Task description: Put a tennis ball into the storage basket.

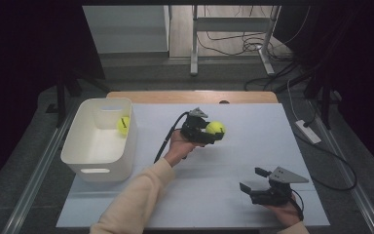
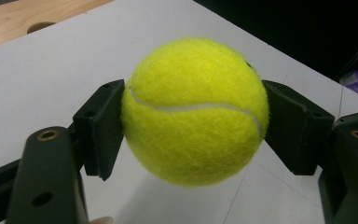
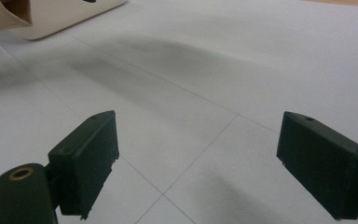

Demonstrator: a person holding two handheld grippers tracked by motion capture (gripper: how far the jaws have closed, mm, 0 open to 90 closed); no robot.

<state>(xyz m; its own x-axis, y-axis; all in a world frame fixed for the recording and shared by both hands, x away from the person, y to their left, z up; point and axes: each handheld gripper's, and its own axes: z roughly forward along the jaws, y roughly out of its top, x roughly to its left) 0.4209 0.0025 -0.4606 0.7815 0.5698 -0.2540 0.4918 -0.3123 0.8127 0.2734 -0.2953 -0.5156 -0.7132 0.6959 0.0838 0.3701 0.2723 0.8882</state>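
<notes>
A tennis ball is being gripped in the left claw above the bench, seemingly bound for the white bin; the right claw is being held open, empty, nearby

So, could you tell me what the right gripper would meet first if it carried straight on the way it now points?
Probably the white table sheet: the right gripper, open and empty, looks slightly down along it. The white bin sits off to one side.
</notes>
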